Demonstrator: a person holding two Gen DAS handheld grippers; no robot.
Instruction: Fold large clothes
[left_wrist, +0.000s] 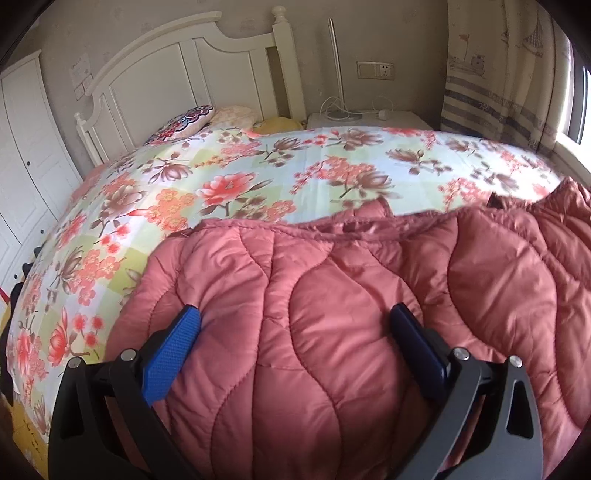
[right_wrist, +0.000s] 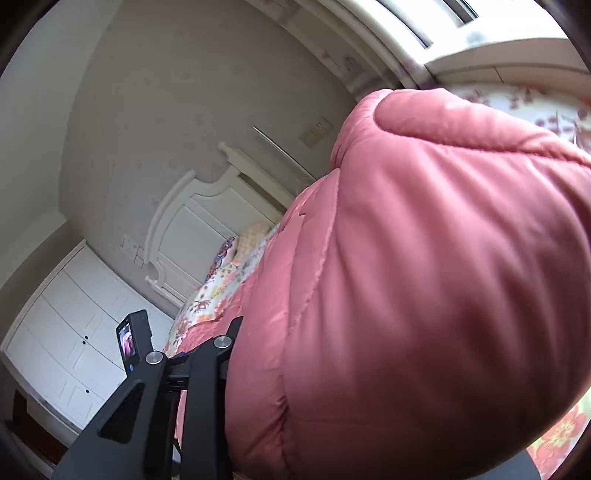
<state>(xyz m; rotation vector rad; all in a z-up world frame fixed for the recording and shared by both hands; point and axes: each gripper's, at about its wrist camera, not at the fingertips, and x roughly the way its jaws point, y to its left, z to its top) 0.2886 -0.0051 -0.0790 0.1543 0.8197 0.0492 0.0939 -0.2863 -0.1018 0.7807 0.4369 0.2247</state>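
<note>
Pink quilted coat (left_wrist: 314, 295) under wide left tool (left_wrist: 295, 321); right tool (right_wrist: 236, 332) clamping its fold.

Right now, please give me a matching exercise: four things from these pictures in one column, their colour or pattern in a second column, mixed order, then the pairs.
Things:
1. quilted jacket
2. bed sheet
3. headboard
4. pads of the left tool

Colours:
A. white
B. blue
C. floral print
D. dusty pink

Pairs: 1-D, 2-C, 3-A, 4-B
</note>
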